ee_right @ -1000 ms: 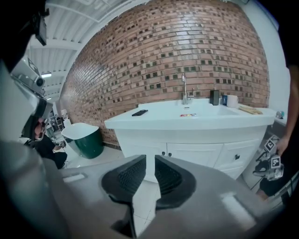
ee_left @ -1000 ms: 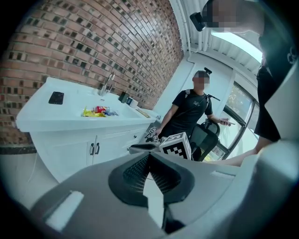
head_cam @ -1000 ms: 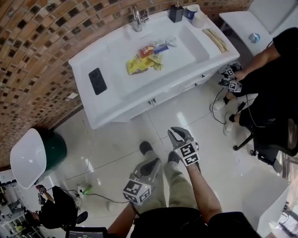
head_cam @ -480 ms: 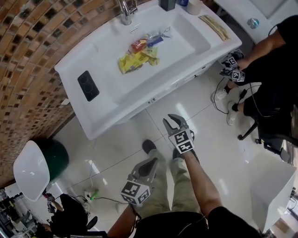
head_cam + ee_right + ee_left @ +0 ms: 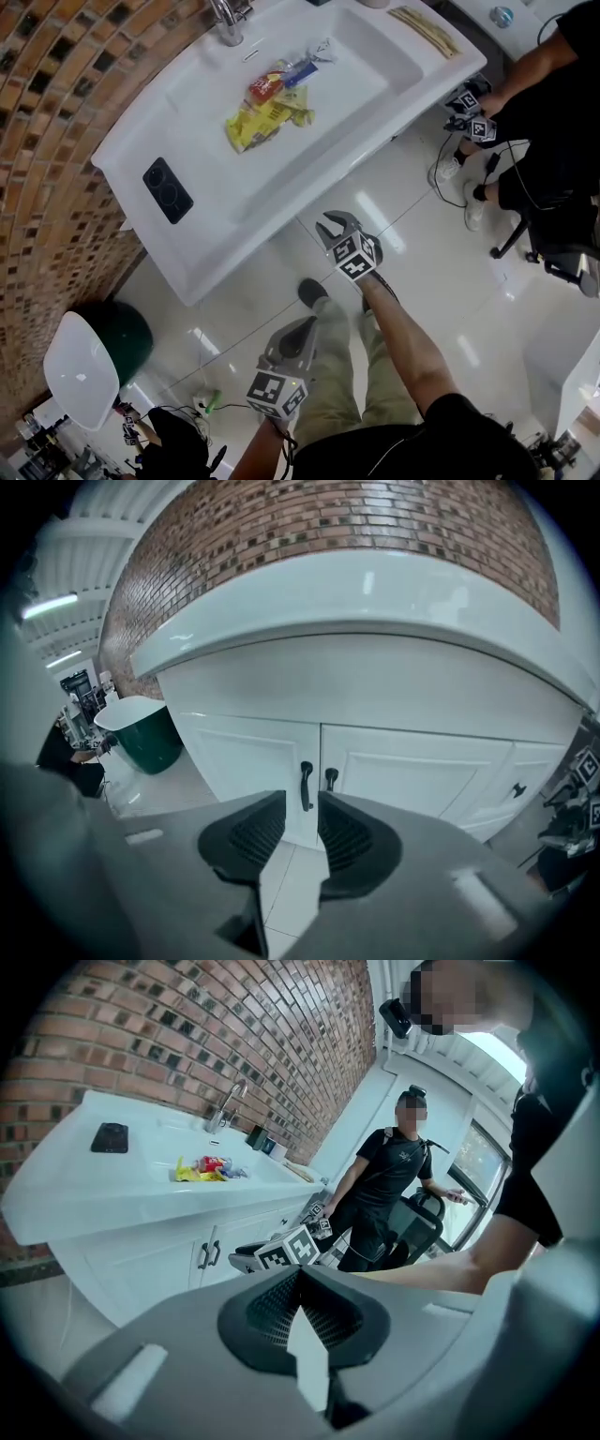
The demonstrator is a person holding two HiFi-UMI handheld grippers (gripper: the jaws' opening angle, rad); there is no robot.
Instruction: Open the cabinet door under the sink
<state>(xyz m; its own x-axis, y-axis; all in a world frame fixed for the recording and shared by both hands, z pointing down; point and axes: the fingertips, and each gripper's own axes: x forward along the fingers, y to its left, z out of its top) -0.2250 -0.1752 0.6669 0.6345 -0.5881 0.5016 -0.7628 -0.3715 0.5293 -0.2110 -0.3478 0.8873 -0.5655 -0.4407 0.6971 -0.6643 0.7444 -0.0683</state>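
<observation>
Your right claw stands wide open, its jaws having just been spreading, and nothing lies between the ribbed pads. It points down and forward at the pair of white panelled cabinet doors under the long white sink counter. In the right gripper view, the two dark upright door handles sit side by side at the seam where the doors meet. They show in the gap between your jaw tips but lie beyond them, and the claw touches neither. Both doors lie flush and closed. In the head view this claw hangs above the glossy white tiled floor, just in front of the counter's near edge.

Your left claw is lower and nearer your legs, well back from the cabinet. Its jaws are together at the tips and carry nothing. Its own view looks across at the same doors from the side, with the right claw's marker cube in between.

Crumpled yellow and red wrappers lie in the basin.
</observation>
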